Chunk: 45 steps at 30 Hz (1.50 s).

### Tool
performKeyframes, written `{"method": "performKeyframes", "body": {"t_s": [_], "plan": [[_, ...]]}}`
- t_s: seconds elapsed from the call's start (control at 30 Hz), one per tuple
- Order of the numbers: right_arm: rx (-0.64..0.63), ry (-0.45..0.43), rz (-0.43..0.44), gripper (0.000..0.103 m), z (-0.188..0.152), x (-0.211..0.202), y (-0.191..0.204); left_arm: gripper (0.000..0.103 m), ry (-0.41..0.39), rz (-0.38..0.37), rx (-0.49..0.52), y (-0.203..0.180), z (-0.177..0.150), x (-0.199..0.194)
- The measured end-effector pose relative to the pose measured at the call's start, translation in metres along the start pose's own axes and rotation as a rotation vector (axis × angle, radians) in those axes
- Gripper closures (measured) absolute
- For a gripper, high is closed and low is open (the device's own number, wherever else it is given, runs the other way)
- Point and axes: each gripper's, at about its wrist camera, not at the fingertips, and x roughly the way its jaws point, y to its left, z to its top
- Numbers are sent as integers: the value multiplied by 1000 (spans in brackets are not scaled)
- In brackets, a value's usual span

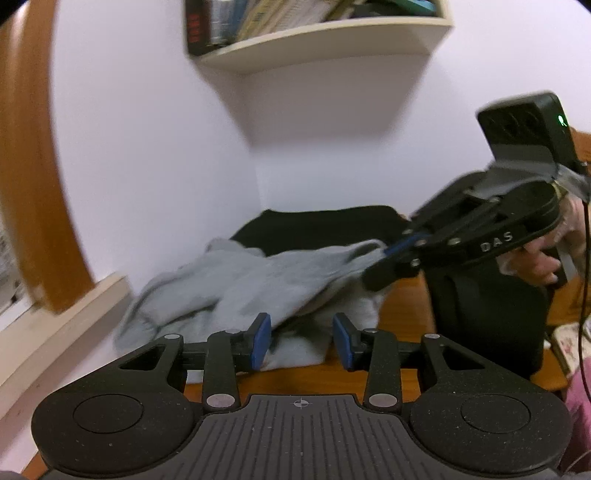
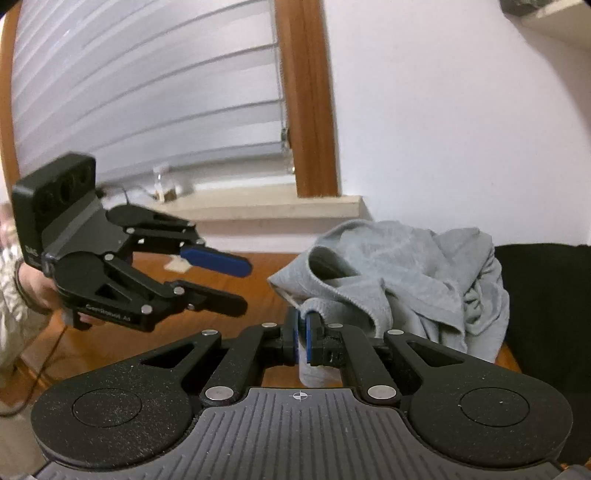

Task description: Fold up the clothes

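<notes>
A crumpled grey garment (image 1: 240, 288) lies in a heap on the wooden table (image 1: 295, 382), with a black garment (image 1: 325, 229) behind it. My left gripper (image 1: 302, 334) is open just in front of the heap, nothing between its blue pads. From the right, my right gripper (image 1: 380, 264) is shut on an edge of the grey garment. In the right wrist view, the right gripper (image 2: 303, 334) pinches a fold of the grey garment (image 2: 406, 273), a strip of cloth hanging below the pads. The left gripper (image 2: 240, 286) hovers open to the left over the table (image 2: 258, 284).
A wall shelf with books (image 1: 314, 33) hangs above the corner. A black object (image 1: 480, 314) stands at the table's right side. The window sill (image 2: 280, 210) and blinds (image 2: 147, 92) run along the left wall. More black cloth (image 2: 546, 295) lies right of the heap.
</notes>
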Motion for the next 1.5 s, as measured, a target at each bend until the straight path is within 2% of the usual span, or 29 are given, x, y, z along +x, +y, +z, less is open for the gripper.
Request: {"method": "performKeyframes", "body": {"t_s": [0.1, 0.17, 0.23, 0.43, 0.5, 0.67, 0.73, 0.8, 0.97, 1.03, 1.13, 1.2, 1.23, 1.37, 1.5], "plan": [[-10, 21, -14, 98, 1, -2, -3, 61, 3, -35, 55, -13, 4, 19], [-17, 36, -26, 98, 5, -2, -6, 65, 14, -46, 70, -18, 5, 33], [-20, 43, -33, 98, 8, -4, -9, 70, 16, -37, 83, -20, 6, 45], [-39, 73, -29, 98, 10, -3, -13, 70, 18, -6, 138, -24, 10, 76], [-52, 83, -23, 98, 10, -1, -12, 63, 3, -1, 174, -25, 10, 78], [-81, 86, -8, 98, 12, 1, -10, 63, -10, -36, 213, -25, 10, 84], [-77, 85, 9, 98, 14, 2, -11, 67, -18, -45, 217, -22, 8, 84], [-75, 81, 23, 98, 17, 4, -11, 75, -31, -56, 229, -18, 5, 83], [-71, 71, 58, 98, 24, 9, -11, 74, -39, -18, 267, -16, 4, 81], [-69, 67, 72, 98, 27, 11, -11, 71, -41, -13, 278, -15, 6, 79], [-81, 61, 83, 98, 31, 11, -10, 73, -56, -15, 283, -13, 8, 77], [-90, 56, 86, 98, 34, 9, -8, 95, -76, -41, 250, -10, 10, 72], [-85, 46, 88, 98, 36, 8, -9, 99, -86, -56, 230, -8, 11, 70], [-65, 7, 110, 94, 43, 1, -10, 99, -112, -41, 88, 15, 12, 48], [-59, -21, 104, 89, 44, -8, -15, 99, -125, 8, -27, 54, -6, 13]]}}
